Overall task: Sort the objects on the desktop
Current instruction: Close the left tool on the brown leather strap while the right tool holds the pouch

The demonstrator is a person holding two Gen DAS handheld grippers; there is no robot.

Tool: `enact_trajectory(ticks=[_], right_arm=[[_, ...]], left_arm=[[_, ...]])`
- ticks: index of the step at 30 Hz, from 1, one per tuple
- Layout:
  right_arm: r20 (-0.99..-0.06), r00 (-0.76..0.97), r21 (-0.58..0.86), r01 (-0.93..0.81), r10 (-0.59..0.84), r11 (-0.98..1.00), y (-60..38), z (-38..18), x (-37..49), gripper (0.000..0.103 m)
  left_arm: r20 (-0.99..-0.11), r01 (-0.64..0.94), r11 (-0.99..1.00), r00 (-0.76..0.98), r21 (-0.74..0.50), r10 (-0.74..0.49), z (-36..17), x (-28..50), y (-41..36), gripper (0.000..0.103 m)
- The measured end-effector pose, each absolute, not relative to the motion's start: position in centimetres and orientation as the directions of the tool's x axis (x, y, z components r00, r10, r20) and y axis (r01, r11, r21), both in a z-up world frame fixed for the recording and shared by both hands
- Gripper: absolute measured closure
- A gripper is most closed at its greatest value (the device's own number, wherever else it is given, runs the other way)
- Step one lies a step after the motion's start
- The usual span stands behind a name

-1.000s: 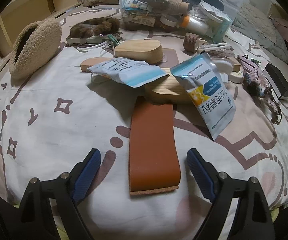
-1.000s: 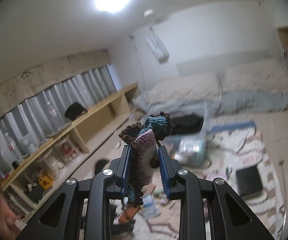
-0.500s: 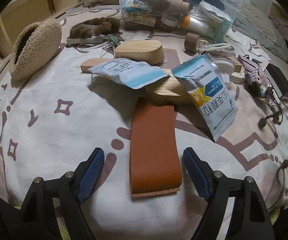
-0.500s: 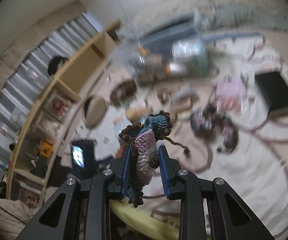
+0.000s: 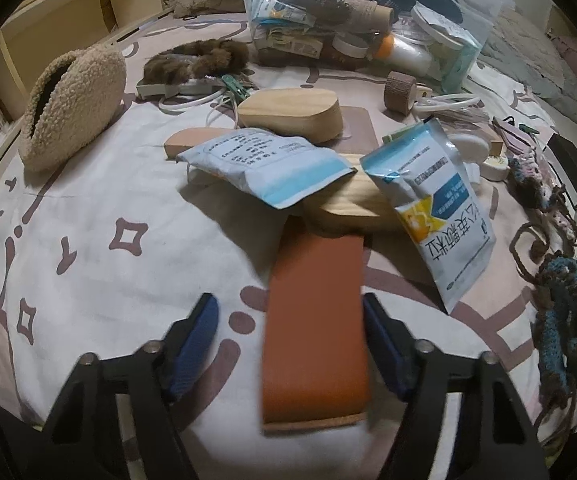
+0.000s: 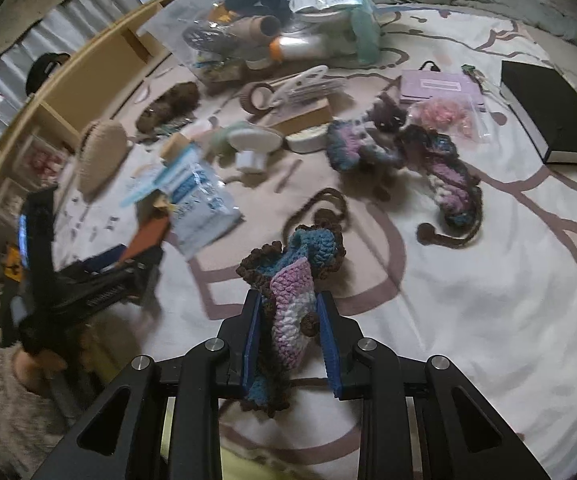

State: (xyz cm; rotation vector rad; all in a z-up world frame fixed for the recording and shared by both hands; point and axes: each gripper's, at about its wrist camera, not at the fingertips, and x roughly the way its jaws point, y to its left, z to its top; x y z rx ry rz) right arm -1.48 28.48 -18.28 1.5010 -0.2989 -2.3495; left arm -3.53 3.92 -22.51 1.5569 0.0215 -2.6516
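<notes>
While the brown leather strap (image 5: 315, 328) lies flat on the patterned bed cover (image 5: 100, 264), its far end tucked under a wooden block (image 5: 352, 206) and its near end pointing at the camera, the left tongs (image 5: 290, 346) straddle it. Their jaws have just been closing: the right pad looks to be at the strap's edge, the left pad is not yet touching. This reads as the pick-up step for the strap. Next, the jaws need to finish closing and draw it out from under the block without dragging the two blue-and-white sachets (image 5: 432, 212) beside it. To the strap's right, the right tongs (image 6: 291, 344) pinch a crocheted piece (image 6: 290, 280) low over the cover.
</notes>
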Motion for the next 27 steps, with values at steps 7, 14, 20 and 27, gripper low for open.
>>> enact_trajectory(ticks=[7, 14, 20, 27], right_arm=[[-0.847, -0.381, 0.337, 0.155, -0.371, -0.929, 28.8, -19.3, -1.8, 0.074], [-0.841, -0.385, 0.359, 0.128, -0.38, -0.925, 29.4, -19.5, -1.7, 0.042], [-0.831, -0.388, 0.369, 0.154, -0.399, -0.917, 29.1, -19.1, -1.0, 0.041], [-0.852, -0.383, 0.283, 0.237, -0.357, -0.929, 26.6, -19.0, -0.6, 0.041]], left_arm=[[-0.87, 0.003, -1.0, -0.492, 0.016, -0.015, -22.3, -2.3, 4.7, 0.056], [-0.88, -0.067, -0.998, -0.473, -0.011, 0.042, -22.0, -0.9, 5.6, 0.056], [-0.881, -0.057, -0.998, -0.471, -0.019, 0.044, -22.2, -0.7, 5.8, 0.055], [-0.884, -0.049, -0.999, -0.468, 0.001, 0.022, -22.4, -0.8, 5.6, 0.036]])
